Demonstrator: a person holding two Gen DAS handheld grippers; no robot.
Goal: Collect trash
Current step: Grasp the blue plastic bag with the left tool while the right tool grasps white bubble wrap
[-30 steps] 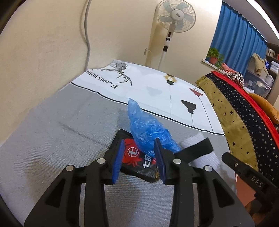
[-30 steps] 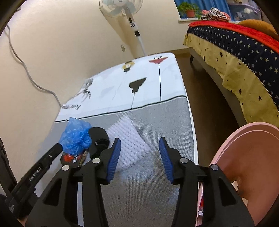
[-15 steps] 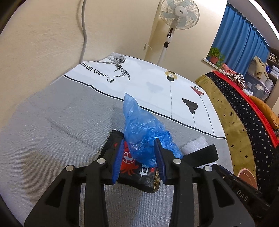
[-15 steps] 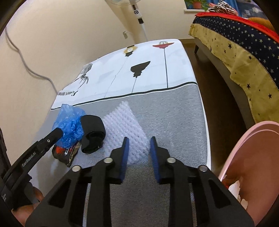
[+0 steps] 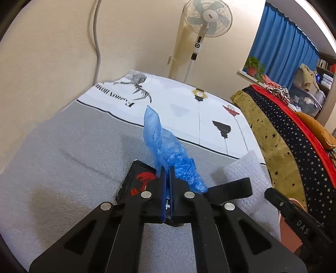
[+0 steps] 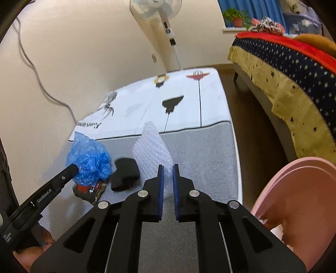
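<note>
Grab step, both sides. Left gripper (image 5: 166,184) pinches the crumpled blue plastic bag (image 5: 168,151), which sits on a black snack wrapper w/ red print (image 5: 139,180) near the grey mat's (image 5: 63,168) wall-side edge. Right gripper (image 6: 167,178) pinches the clear bubble-wrap sheet (image 6: 152,149), mid-mat, one edge raised. A black folded band (image 6: 125,174) lies btwn them. Next, prob.: lift both clear and carry to the pink bin (image 6: 294,184) off the mat's right edge; wrapper and band left.

Home bedroom: star-patterned bed (image 6: 294,69), standing fan (image 5: 206,17), curtains (image 5: 285,48).

one blue bag (image 6: 89,160), one bubble wrap (image 6: 152,151), one wrapper (image 6: 90,190)
</note>
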